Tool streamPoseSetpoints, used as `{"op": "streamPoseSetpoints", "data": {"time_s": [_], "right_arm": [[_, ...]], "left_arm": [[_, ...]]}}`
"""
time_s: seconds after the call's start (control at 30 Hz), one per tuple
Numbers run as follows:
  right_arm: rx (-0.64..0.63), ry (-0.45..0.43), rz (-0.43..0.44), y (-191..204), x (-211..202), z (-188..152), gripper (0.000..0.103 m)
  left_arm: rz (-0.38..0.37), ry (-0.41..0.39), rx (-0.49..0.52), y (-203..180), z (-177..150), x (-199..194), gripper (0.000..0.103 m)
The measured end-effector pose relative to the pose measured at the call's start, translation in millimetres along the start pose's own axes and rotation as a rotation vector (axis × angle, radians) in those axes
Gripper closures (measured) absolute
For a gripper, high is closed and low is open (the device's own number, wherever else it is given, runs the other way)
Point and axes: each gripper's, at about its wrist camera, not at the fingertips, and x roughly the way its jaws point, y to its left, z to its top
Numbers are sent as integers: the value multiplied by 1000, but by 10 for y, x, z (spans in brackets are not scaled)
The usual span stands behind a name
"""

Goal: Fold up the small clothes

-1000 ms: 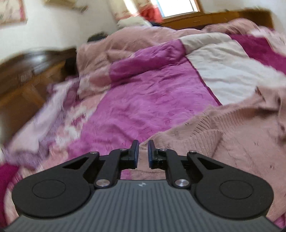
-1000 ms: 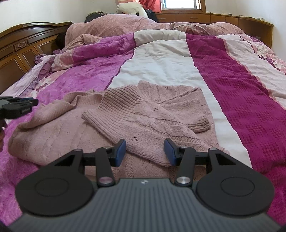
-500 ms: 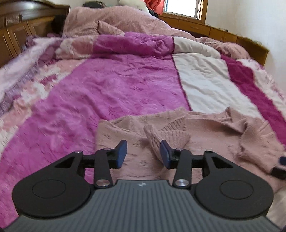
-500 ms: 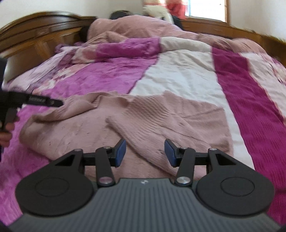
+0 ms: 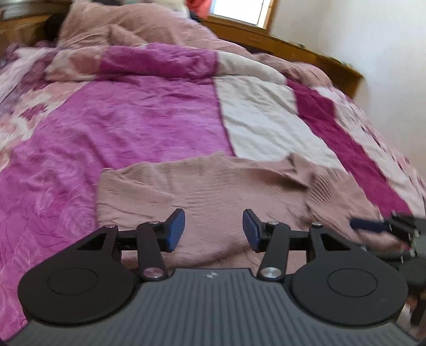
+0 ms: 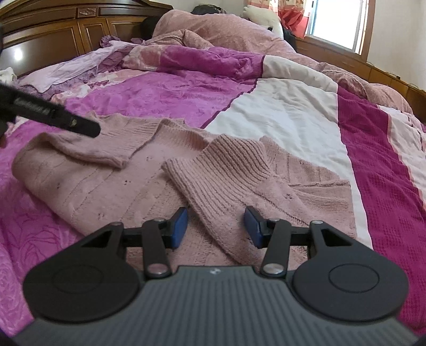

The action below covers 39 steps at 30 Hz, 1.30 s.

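Bedroom setting: wide bed (image 6: 306, 119) under a quilt in magenta, white and deep-red stripes, wooden headboard (image 6: 66, 32) behind, window (image 6: 338, 24) to the right.

Pink knit sweater (image 6: 106, 186) is laid across the near part of the quilt.

Change noted over the last second: the left gripper (image 5: 213, 230), earlier nearly closed, is now spread wide with nothing between its blue pads; half a second ago a sleeve cuff stood bunched just beside its right finger, and that cuff is now seen lying on the body panel. Left sleeve (image 6: 106, 143) is thus judged folded in and released. Right sleeve (image 6: 221, 181) is likewise seen laid diagonally over the body.

Right gripper (image 6: 215, 227) is held open, unloaded. The right sleeve's lower part passes between and beyond its fingers, close underneath; contact cannot be told. Flat sweater fabric lies directly ahead of the left fingers.

Judgement: sleeves done; body fold remains.
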Motion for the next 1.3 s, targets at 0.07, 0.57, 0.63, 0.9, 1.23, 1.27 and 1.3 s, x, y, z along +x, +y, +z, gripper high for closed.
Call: {"op": "streamPoseSetpoints", "data": {"time_s": [0.07,0.57,0.63,0.9,1.23,1.27,1.3], "right_arm": [[-2,-2,-4,-5,6,12,53],[-66,-68,-54,-162,-3,223,92],[-35,-94,-72,-325,-22,307,93],[271,-62,-156,-1188,340,320,91],[370,-13,-241,-1510,524,99,79],[369,-26,-258,-1529,482,106,79],[369,-38,-275,-1547,436,116,79]], "left_arm": [[-5,27,89,-134,-34,7,47],[196,-12,349,-398,-128,247,93],[233,-57,288,-285,-11,201,93],[376,-60,35,439,328,398,93],[411,18,13,700,272,702,79],[405,18,-2,719,283,673,76],[397,16,-15,720,283,631,73]]}}
